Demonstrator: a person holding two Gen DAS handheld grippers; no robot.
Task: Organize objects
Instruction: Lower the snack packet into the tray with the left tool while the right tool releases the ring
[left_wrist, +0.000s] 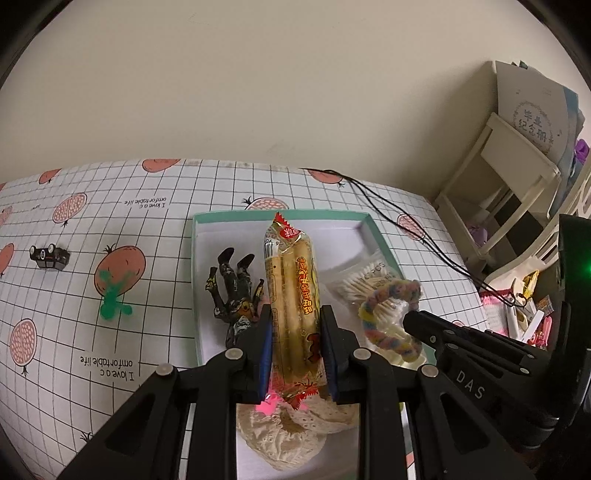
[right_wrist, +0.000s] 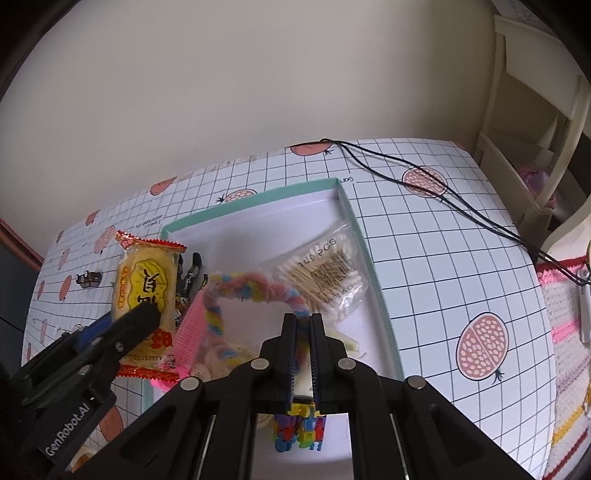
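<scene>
- Teal card forms the rim of the shallow box (left_wrist: 380, 236), white inside; it sits on the grid-print tablecloth (left_wrist: 147, 206) toward the table's far edge and serves as the collection point, so both of your loads hang over it.
- Your left gripper (left_wrist: 295, 332) pinches the snack packet (left_wrist: 291, 295) across its lower half, long axis running toward the box's far wall. Judged: this lets it lie flat between the items already inside.
- Your right gripper (right_wrist: 303, 325) has its pads pressed together on the pastel fuzzy loop (right_wrist: 236, 291), which hangs over the box's middle.
- Already inside the box: the dark action figure (left_wrist: 234, 291) along the left wall, the bag of cotton swabs (right_wrist: 325, 273) against the right wall, a pink comb (right_wrist: 190, 332), and a cream lace piece (left_wrist: 291, 432) at the near end.
- Still outside, left of the box on the tablecloth: a green figure (left_wrist: 112, 291) and a small black toy vehicle (left_wrist: 49, 255). Judged: collect these next.
- The black cord (right_wrist: 424, 177) crosses the far right corner, clear of the box.
</scene>
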